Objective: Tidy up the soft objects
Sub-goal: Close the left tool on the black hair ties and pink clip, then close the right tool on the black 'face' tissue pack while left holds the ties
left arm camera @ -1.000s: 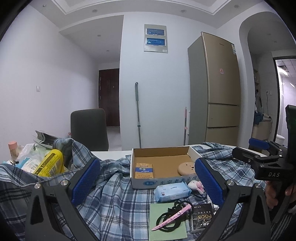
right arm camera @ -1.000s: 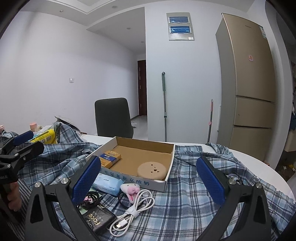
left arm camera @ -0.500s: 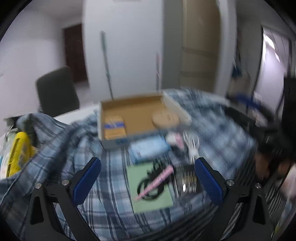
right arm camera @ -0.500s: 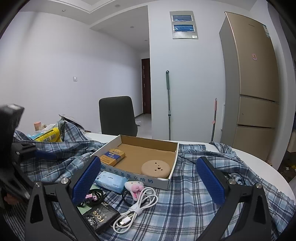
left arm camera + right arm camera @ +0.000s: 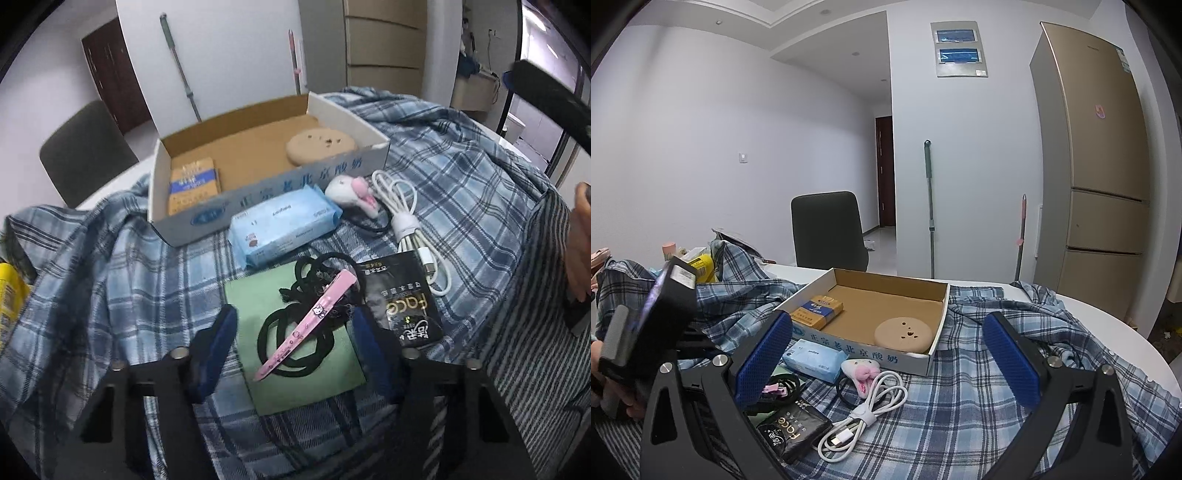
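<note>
A cardboard box (image 5: pixel 369 129) (image 5: pixel 938 350) sits on a plaid cloth (image 5: pixel 110 280) (image 5: pixel 979 406). In front of it lie a blue tissue pack (image 5: pixel 280 225) (image 5: pixel 814 360), a small white-and-pink plush (image 5: pixel 351 192) (image 5: pixel 860 371), a white cable (image 5: pixel 406 221) (image 5: pixel 864 417), a black sachet (image 5: pixel 402 306) (image 5: pixel 792 434), and black hair ties (image 5: pixel 295 332) with a pink clip (image 5: pixel 306 325) on a green card (image 5: pixel 251 306). My left gripper (image 5: pixel 295 347) is tilted down over the hair ties, open, its fingers straddling them. My right gripper (image 5: pixel 886 365) is open and empty above the plush.
Inside the box lie an orange-and-blue packet (image 5: pixel 192 184) (image 5: pixel 816 310) and a round tan disc (image 5: pixel 321 144) (image 5: pixel 903 334). A yellow pack (image 5: pixel 9 295) and other clutter sit at the left. A dark chair (image 5: pixel 827 229), two mops and a fridge (image 5: pixel 1097 166) stand behind the table.
My left gripper has tipped downward and moved in over the hair ties, its jaws narrower than before. My right gripper has shifted only slightly.
</note>
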`<state>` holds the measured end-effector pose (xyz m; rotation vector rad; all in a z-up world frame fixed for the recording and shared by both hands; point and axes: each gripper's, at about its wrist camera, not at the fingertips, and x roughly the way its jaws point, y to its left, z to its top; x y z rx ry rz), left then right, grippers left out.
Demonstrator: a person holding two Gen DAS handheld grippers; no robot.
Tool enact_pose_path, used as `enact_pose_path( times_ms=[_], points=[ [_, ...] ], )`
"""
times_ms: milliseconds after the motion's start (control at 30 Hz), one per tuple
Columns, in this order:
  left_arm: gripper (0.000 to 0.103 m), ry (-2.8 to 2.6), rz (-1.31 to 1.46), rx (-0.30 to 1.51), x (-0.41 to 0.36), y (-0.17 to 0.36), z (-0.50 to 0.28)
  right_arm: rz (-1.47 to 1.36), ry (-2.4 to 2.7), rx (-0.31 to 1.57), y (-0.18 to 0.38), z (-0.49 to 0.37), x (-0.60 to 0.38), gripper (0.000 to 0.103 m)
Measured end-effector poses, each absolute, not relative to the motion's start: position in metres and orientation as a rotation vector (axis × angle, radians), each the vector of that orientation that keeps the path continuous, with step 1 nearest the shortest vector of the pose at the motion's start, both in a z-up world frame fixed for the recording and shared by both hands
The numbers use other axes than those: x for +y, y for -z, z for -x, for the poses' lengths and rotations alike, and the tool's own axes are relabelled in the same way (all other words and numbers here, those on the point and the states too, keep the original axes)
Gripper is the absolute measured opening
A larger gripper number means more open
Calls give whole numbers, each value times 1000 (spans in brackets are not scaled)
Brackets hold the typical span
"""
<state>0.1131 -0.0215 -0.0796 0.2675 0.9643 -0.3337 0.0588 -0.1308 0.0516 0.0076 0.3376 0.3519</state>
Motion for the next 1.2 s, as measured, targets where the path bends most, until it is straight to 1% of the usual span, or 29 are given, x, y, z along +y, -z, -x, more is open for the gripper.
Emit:
enact_pose_path(
  times_ms=[67,133,167,200,233,267,400,500,700,833,1000,1100,1200],
  points=[
    [60,352,-259,987,-23,84,-118,-4,-354,336,-52,-58,-130,103],
    [56,358,-261,1000,-25,87,-121,-3,-355,339,-52,-58,-130,103],
    [49,365,-258,1008,-26,89,-123,-5,-356,342,-51,-59,-131,103],
    [39,376,-250,1018,-26,90,-124,-6,-357,345,-51,-59,-131,103],
    [31,378,-250,1017,-26,91,-125,-8,-357,349,-51,-60,-131,103],
    [16,383,-259,1014,-28,90,-123,-10,-355,354,-50,-61,-132,103],
    [14,402,-273,983,-31,86,-115,-18,-353,367,-49,-64,-133,103],
    [14,398,-265,922,-29,77,-106,-19,-350,370,-49,-65,-132,103],
    [14,403,-151,652,-12,47,-76,-22,-352,386,-47,-68,-133,103],
    [14,368,-115,543,-5,34,-68,-17,-381,429,-44,-70,-129,103],
    [14,358,-119,506,-2,30,-63,78,-487,546,-35,-78,-106,103],
    [14,335,-109,566,-5,31,-64,160,-571,657,-27,-86,-88,103],
    [14,334,-119,553,-5,26,-57,203,-650,760,-14,-92,-71,103]
  ],
)
